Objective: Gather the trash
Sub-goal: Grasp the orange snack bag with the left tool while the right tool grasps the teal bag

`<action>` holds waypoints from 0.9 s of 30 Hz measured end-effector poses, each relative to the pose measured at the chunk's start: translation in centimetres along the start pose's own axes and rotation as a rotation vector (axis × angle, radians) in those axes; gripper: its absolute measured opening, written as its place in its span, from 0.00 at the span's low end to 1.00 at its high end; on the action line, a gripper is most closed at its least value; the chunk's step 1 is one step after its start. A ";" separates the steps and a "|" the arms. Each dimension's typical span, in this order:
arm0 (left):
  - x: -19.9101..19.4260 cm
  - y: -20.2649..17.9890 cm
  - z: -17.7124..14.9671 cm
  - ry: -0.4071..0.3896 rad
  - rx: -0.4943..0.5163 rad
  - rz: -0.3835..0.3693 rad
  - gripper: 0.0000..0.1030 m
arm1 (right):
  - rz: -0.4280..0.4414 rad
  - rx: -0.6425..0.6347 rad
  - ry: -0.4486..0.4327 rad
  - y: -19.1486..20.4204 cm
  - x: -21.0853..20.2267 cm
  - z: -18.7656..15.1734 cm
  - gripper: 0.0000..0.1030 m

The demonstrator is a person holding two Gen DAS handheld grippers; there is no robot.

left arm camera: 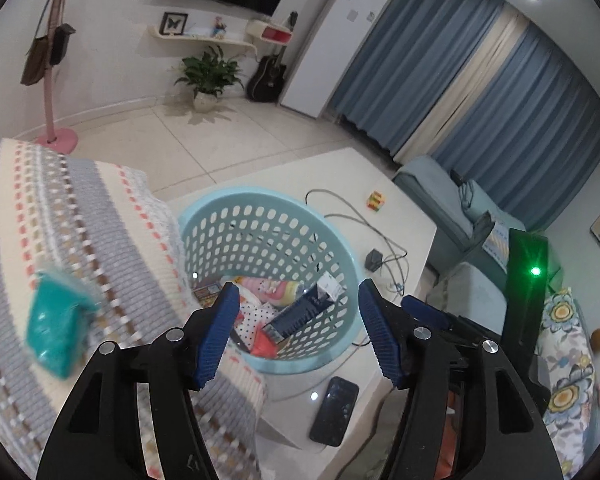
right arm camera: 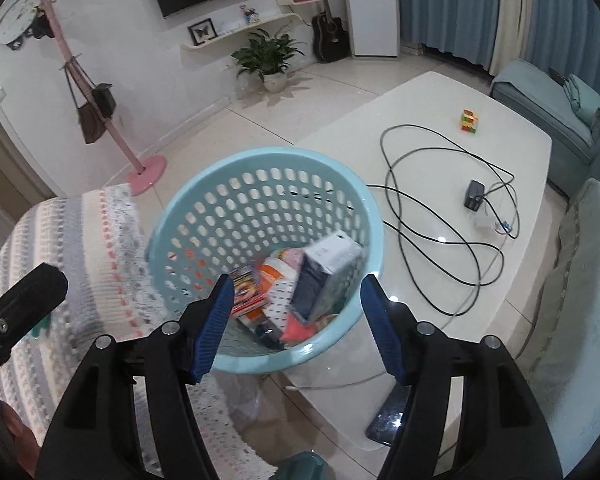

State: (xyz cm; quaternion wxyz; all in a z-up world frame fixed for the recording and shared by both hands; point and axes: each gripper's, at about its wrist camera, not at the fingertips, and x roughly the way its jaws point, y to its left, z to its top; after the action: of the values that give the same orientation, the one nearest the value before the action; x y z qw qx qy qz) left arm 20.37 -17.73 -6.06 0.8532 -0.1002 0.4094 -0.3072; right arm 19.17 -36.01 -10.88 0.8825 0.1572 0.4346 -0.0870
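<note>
Over the light blue basket [right arm camera: 260, 216] both grippers hang with nothing in them: left gripper [left arm camera: 296, 332] has its jaws apart and empty, right gripper [right arm camera: 296, 328] same deal. Basket sits at the worktop [right arm camera: 440, 120] edge, touching the knitted blanket [left arm camera: 80, 220], and already has a pile of wrappers and a dark blue carton [right arm camera: 324, 276] inside, so I'd guess most of the trash is collected. A blurry teal packet [left arm camera: 56, 328] shows over the blanket in the left view, can't tell if it's resting there. Cable, phone and puzzle cube probably aren't trash.
</note>
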 end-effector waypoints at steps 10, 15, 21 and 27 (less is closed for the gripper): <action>-9.0 2.9 -0.5 -0.162 -0.087 0.021 0.59 | 0.077 -0.136 -0.156 6.0 -5.5 -0.9 0.60; -13.7 4.8 -1.2 -0.239 -0.124 0.048 0.59 | 0.141 -0.220 -0.201 9.8 -7.5 -2.1 0.60; -18.7 8.4 -2.3 -0.308 -0.196 0.119 0.59 | 0.196 -0.284 -0.162 14.0 -7.1 -3.8 0.60; -23.1 13.2 -4.0 -0.352 -0.272 0.253 0.59 | 0.247 -0.248 -0.095 17.1 -5.6 -4.6 0.60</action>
State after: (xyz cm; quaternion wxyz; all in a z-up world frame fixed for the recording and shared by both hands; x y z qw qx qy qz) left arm 12.16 7.03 0.53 0.9216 -0.2138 0.3015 -0.1182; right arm 17.30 -18.29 -5.60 0.9187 0.0950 0.3771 0.0692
